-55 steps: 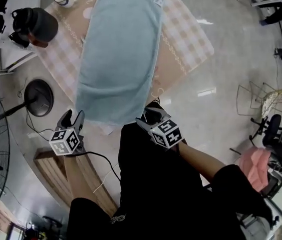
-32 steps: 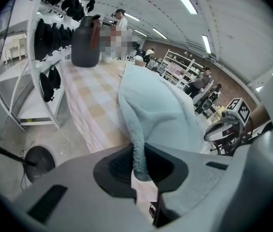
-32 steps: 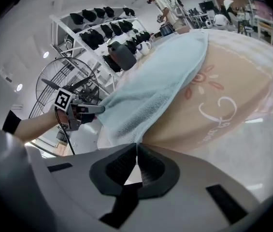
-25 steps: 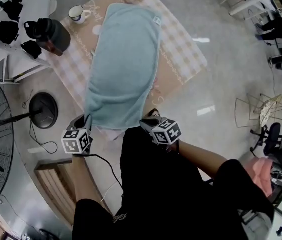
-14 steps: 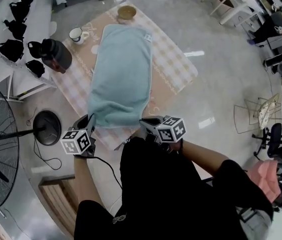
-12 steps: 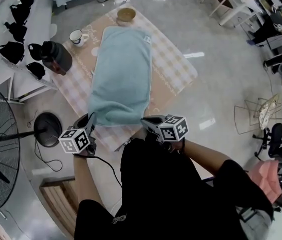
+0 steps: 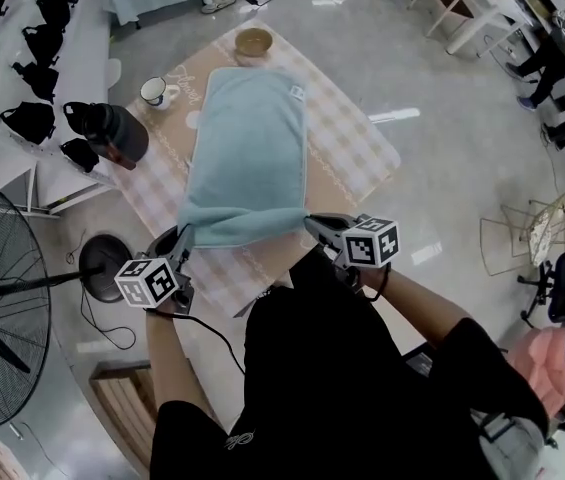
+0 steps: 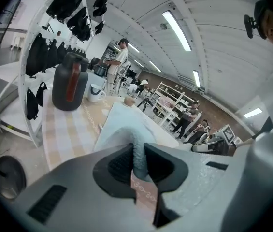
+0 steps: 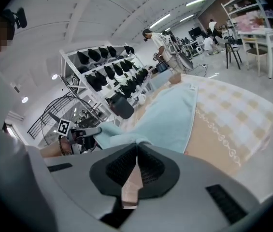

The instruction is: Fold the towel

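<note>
A light blue towel (image 7: 247, 153) lies lengthwise on a table with a beige checked cloth (image 7: 352, 143). Its near edge is lifted off the cloth and stretched between my two grippers. My left gripper (image 7: 183, 238) is shut on the near left corner, and a fold of towel (image 8: 138, 153) shows pinched between its jaws. My right gripper (image 7: 311, 221) is shut on the near right corner, with the towel (image 9: 167, 115) running away from its closed jaws (image 9: 136, 146). The left gripper (image 9: 76, 133) also shows in the right gripper view, holding the other corner.
A black jug (image 7: 112, 133), a white mug (image 7: 155, 91) and a wooden bowl (image 7: 253, 42) stand on the table's left and far end. A shelf of black bags (image 7: 22, 58) and a standing fan (image 7: 2, 308) are at the left. Chairs (image 7: 522, 238) stand on the floor at the right.
Both grippers have risen and moved forward toward the table with the towel's near edge. The part that hung over the table's front is now lifted and drawn taut between them.
</note>
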`<state>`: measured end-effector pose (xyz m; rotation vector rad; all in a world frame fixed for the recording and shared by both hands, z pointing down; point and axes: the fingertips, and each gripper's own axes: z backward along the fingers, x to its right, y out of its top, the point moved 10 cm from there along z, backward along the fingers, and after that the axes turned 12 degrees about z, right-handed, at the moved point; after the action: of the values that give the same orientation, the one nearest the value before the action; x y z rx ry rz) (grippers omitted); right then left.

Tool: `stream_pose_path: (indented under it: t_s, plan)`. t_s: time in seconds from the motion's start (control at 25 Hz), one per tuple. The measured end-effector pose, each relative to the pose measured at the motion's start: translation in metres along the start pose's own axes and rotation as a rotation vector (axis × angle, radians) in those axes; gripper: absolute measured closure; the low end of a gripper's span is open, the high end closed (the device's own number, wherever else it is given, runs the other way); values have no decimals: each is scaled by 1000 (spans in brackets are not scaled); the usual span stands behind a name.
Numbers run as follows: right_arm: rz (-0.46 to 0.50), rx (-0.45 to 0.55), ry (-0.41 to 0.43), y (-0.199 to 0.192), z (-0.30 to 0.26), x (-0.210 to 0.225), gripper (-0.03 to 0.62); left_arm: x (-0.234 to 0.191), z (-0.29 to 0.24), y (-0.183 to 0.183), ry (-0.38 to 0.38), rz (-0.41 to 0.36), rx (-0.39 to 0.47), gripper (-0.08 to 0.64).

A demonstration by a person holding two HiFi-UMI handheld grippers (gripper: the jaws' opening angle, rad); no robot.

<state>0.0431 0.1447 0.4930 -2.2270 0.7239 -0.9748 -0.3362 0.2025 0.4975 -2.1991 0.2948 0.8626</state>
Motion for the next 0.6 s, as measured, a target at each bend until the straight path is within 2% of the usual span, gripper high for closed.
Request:
stream_pose_path:
  t_s: [0.12, 0.36, 0.48, 0.6]
  plan:
    - [-9, 23, -2, 18, 4, 28, 581, 0, -17, 14, 17, 47, 11, 509]
    - [-39, 57, 17, 58, 0, 87, 581, 3, -63, 50, 13, 221, 12, 509]
    - [-35, 54, 32, 78, -6, 113, 581, 5, -89, 73, 43, 236, 22, 509]
    - [27, 36, 25, 97, -13, 137, 581, 7, -122, 97, 95, 214, 15, 509]
